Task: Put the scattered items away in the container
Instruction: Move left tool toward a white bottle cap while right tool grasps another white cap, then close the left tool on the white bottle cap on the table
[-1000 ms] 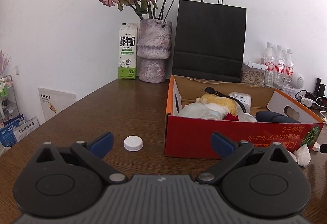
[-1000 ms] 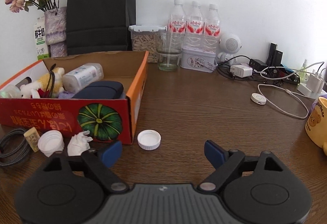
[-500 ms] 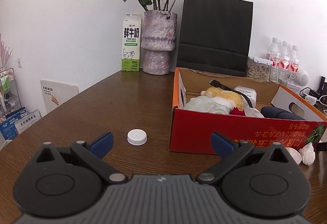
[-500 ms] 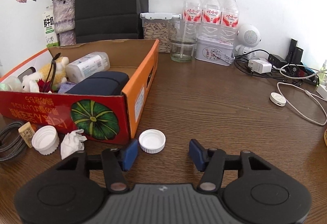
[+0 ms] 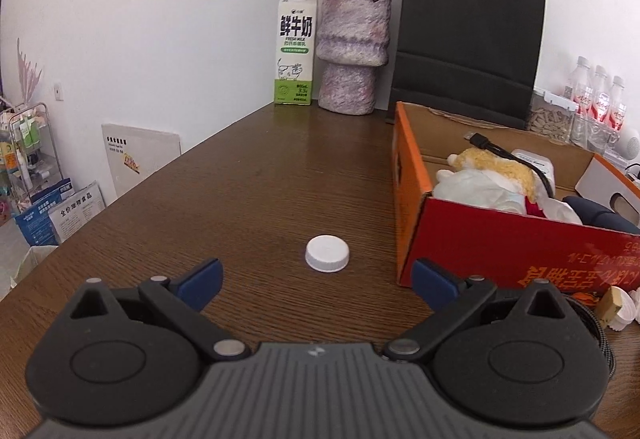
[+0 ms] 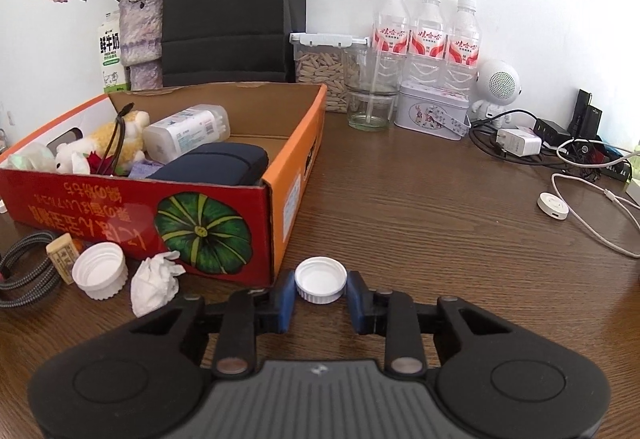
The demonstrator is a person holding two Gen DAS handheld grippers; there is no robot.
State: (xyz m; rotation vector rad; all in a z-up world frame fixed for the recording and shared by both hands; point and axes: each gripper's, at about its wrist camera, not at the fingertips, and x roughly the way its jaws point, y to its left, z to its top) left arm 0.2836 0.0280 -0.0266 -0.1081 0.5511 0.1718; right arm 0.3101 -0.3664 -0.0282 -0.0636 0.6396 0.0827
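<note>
Left wrist view: the left tool (image 5: 316,281) hovers over the brown counter (image 5: 248,179) with its jaws spread wide and nothing between them; a white cap (image 5: 327,253) lies closed side up on the counter just ahead of the pads, left of the red-and-orange box (image 5: 500,247); the box holds a plush toy (image 5: 496,169), a cable and other items. Right wrist view: a braided cable (image 6: 28,263), a small block (image 6: 62,257), a ribbed white cap (image 6: 100,271) and a crumpled tissue (image 6: 154,281) lie on the counter along the box front; beside the box corner, the right tool (image 6: 320,295), whose jaws have just been closing, has both blue pads against an open-side-up white lid (image 6: 321,279) resting on the counter.
</note>
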